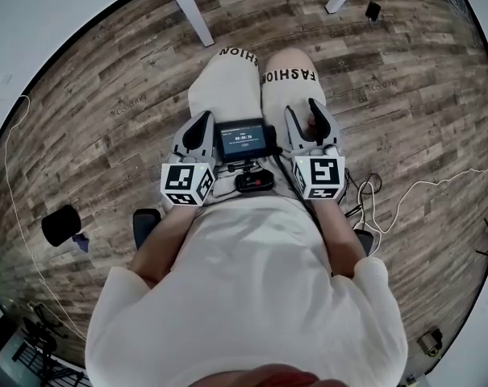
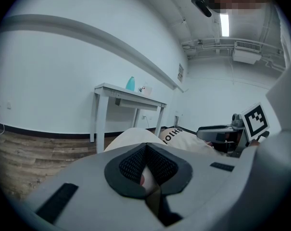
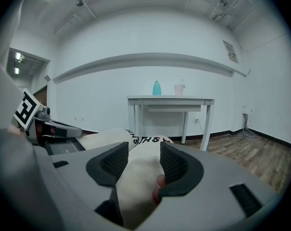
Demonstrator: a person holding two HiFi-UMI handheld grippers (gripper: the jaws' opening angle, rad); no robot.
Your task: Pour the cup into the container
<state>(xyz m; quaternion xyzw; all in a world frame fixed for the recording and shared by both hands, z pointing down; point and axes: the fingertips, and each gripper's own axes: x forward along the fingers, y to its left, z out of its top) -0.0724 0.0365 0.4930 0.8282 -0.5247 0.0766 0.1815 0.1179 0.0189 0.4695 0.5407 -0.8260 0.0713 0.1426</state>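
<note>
A teal vessel [image 3: 157, 88] and a pale translucent one [image 3: 178, 89] stand side by side on a white table [image 3: 169, 99] far across the room. The left gripper view shows the same teal vessel [image 2: 130, 83] and pale vessel [image 2: 145, 89]. Both grippers rest on the seated person's lap, well short of the table. My left gripper [image 2: 145, 147] has its pad tips touching and holds nothing; the head view shows this left gripper [image 1: 203, 121] on the left thigh. My right gripper [image 3: 139, 162] stands open over the trouser leg, empty. From above, the right gripper [image 1: 308, 116] lies on the right thigh.
A small device with a lit screen [image 1: 244, 139] sits between the grippers. White table legs [image 1: 187, 6] stand ahead on the wood floor [image 1: 106, 95]. A black object [image 1: 60, 224] lies at the left. Cables [image 1: 405, 200] trail at the right.
</note>
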